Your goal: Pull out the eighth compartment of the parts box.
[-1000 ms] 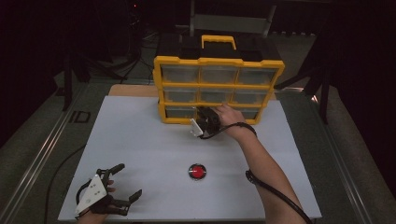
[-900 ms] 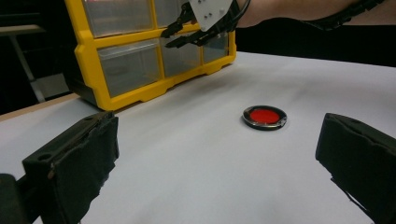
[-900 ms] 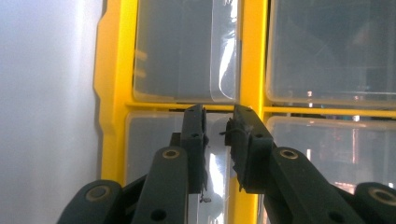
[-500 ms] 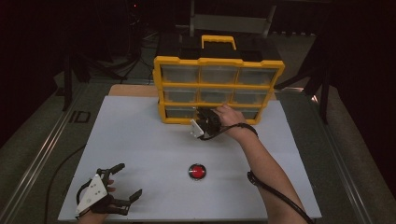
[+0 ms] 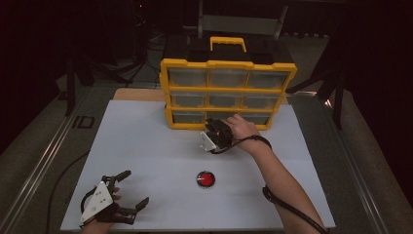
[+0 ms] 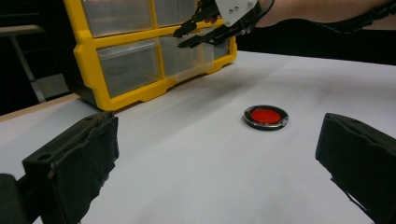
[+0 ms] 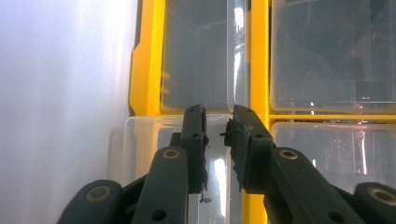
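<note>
A yellow drawer cabinet (image 5: pixel 168 90) with clear drawers stands at the back of the white board (image 5: pixel 141 141). My right gripper (image 5: pixel 212 126) is at the middle of its bottom row. In the right gripper view the jaws (image 7: pixel 218 116) stand almost together on the front lip of a clear drawer (image 7: pixel 149 158), which sticks out a little from the frame (image 7: pixel 145 70). The left gripper view shows that drawer (image 6: pixel 187 63) protruding under the right gripper (image 6: pixel 180 39). My left gripper (image 5: pixel 136 187) rests open near the front left edge, holding nothing. A red round button (image 5: pixel 205 179) lies between the two.
The cabinet (image 6: pixel 88 60) has a black top with a yellow carry handle (image 5: pixel 228 43). The red button (image 6: pixel 265 116) lies ahead of my left gripper (image 6: pixel 219 135). A cable (image 5: pixel 287 207) trails along the right forearm. Dark floor and metal rails surround the table.
The right gripper has drawn back slightly from the cabinet toward the person. The left gripper has not moved.
</note>
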Demonstrator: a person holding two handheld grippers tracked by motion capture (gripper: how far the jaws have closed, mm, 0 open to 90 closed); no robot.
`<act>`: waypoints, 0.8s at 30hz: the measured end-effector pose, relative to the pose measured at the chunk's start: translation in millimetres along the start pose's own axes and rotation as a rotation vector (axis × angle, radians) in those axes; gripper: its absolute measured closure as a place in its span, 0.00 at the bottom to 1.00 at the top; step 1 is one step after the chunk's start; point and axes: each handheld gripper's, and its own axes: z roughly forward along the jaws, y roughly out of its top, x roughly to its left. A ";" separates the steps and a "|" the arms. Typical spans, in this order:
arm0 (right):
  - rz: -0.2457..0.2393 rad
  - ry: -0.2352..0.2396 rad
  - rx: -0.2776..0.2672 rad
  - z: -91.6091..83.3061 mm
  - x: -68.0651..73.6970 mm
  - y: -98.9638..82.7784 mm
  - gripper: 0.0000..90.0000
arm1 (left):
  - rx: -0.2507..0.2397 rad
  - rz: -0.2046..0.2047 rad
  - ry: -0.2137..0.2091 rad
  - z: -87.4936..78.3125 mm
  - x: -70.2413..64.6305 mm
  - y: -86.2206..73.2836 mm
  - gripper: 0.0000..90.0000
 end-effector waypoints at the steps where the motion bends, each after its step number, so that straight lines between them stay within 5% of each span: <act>1: -0.006 0.002 0.002 -1.8 0.7 0.2 0.84 | 0.001 -0.005 -0.002 0.3 -0.4 -0.2 0.00; 24: -0.012 0.006 -0.047 -26.6 12.6 3.5 0.84 | -0.002 -0.013 -0.003 0.9 0.6 -0.4 0.00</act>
